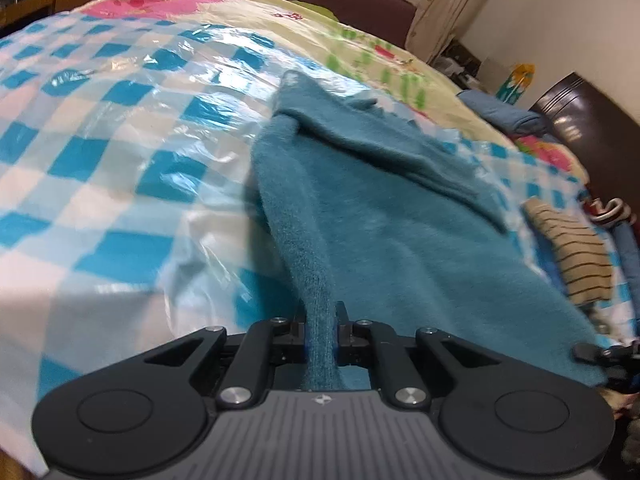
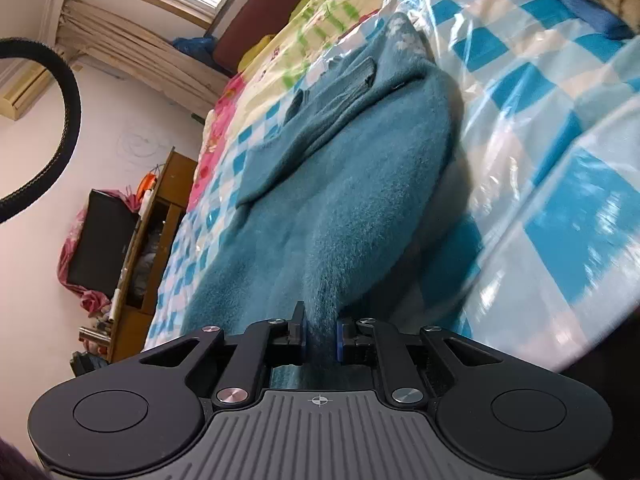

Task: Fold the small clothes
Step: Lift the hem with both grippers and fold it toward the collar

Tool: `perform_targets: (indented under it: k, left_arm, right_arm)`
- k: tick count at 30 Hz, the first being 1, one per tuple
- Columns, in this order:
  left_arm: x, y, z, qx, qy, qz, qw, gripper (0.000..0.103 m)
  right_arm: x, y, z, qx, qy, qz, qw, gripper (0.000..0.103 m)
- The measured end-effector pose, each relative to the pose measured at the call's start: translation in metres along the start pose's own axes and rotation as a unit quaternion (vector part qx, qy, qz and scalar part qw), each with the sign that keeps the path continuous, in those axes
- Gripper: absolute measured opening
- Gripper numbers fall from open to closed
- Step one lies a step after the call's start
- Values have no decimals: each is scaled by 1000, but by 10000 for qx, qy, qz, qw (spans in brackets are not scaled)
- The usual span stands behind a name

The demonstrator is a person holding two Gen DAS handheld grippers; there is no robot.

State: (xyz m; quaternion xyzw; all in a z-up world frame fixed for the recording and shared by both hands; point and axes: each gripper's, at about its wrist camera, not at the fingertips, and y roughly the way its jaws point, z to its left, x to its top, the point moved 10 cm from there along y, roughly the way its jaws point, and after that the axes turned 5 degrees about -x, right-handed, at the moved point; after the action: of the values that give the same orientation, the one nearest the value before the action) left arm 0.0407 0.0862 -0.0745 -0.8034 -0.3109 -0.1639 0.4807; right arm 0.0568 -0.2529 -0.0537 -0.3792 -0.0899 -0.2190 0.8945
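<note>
On the checkered bed cover (image 1: 120, 152), two hand-held grippers, left hand-held gripper (image 1: 320, 320) and right hand-held gripper (image 2: 320, 324), each pinch one teal sweater (image 1: 380, 220).

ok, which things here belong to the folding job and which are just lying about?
In the job:
- teal sweater, pinched by both
- left hand-held gripper
- right hand-held gripper
- checked plastic sheet under it

Lying about:
- striped garment
- blue folded cloth
- wooden cabinet

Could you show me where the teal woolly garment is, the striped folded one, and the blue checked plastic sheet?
teal garment (image 1: 400, 240): left wrist view, its fuzzy middle.
striped garment (image 1: 568, 252): left wrist view, top of the folded pile.
checked plastic sheet (image 1: 120, 140): left wrist view, a bare shiny patch.
</note>
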Motion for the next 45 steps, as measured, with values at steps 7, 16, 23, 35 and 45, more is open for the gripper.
perform_targets:
  k: [7, 16, 23, 35, 45]
  left_arm:
    - [0, -14, -17, -583, -533, -149, 9968, 14]
    - [99, 6, -41, -1266, -584, -919, 9860, 14]
    - [189, 67, -33, -1129, -543, -1209, 9847, 14]
    - [222, 199, 35, -169, -940, -985, 9905, 28]
    - [235, 171, 39, -214, -1268, -1584, 9790, 58]
  right_arm:
    - [2, -15, 4, 258, 372, -148, 9989, 13]
    - [91, -9, 47, 1058, 408, -869, 9897, 13]
    - [195, 38, 53, 1012, 523, -1356, 9842, 13]
    - [275, 160, -15, -122, 966, -1399, 9854, 35]
    - [291, 132, 1, -287, 283, -1890, 9812, 61]
